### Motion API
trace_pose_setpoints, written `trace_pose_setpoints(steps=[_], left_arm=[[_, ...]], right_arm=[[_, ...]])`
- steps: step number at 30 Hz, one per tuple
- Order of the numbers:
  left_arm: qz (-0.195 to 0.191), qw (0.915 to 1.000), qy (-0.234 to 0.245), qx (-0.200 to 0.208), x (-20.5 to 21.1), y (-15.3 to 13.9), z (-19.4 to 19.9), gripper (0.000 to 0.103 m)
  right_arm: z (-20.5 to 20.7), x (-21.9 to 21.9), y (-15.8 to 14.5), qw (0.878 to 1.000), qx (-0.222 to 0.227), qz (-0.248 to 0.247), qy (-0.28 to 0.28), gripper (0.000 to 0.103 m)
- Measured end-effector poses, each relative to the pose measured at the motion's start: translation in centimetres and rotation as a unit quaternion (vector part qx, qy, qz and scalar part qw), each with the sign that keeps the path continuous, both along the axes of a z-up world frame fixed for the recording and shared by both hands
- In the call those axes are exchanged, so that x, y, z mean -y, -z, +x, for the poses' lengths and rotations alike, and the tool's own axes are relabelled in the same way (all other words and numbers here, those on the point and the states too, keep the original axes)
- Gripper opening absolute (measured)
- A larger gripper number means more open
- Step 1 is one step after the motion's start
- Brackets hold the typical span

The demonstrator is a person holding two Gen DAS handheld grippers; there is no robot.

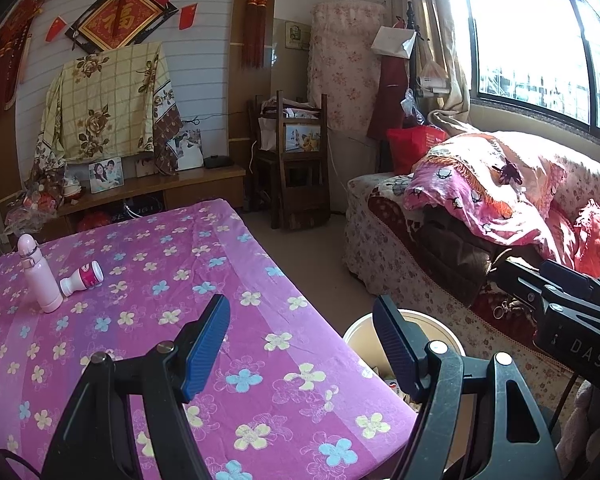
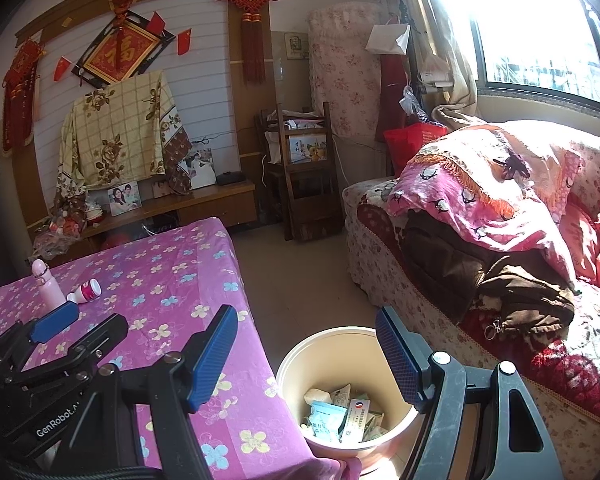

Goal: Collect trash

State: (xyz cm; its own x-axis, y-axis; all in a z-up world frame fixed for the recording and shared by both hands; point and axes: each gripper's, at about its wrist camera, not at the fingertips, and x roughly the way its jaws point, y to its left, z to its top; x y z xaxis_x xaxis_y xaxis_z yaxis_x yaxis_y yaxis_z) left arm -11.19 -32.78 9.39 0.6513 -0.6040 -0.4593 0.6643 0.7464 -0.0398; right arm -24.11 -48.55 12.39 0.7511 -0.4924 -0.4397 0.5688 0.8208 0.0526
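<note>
A cream bucket (image 2: 296, 364) stands on the floor beside the table and holds several paper wrappers (image 2: 340, 420); its rim also shows in the left wrist view (image 1: 358, 326). My right gripper (image 2: 306, 360) is open and empty above the bucket. My left gripper (image 1: 302, 346) is open and empty over the table's near right corner; it also shows in the right wrist view (image 2: 56, 322). A small pink-and-white bottle (image 1: 82, 280) lies on its side on the table, far left, next to an upright pale pink flask (image 1: 40, 276).
The table (image 1: 220, 280) wears a purple flowered cloth. A sofa (image 2: 480, 260) with blankets and a dark jacket runs along the right under the window. A wooden chair (image 1: 296, 168) and a low cabinet (image 1: 180, 192) stand at the back.
</note>
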Motion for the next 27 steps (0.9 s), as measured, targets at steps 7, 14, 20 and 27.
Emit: trace_pose_setpoints(steps=[7, 14, 20, 27], left_arm=[[0.001, 1.0, 0.003, -0.003, 0.0, 0.0, 0.0, 0.074], [0.001, 1.0, 0.006, -0.007, 0.1, 0.0, -0.1, 0.074], [0.002, 0.9998, 0.011, -0.016, 0.5, 0.3, 0.1, 0.074], [0.006, 0.9997, 0.009, -0.023, 0.2, 1.0, 0.7, 0.074]], right_arm=[[0.0, 0.1, 0.1, 1.0, -0.002, 0.001, 0.001, 0.075], [0.0, 0.2, 0.1, 1.0, -0.002, 0.0, 0.001, 0.075], [0.0, 0.2, 0.3, 1.0, -0.004, 0.001, 0.002, 0.075], [0.6, 0.3, 1.2, 1.0, -0.013, 0.004, -0.002, 0.075]])
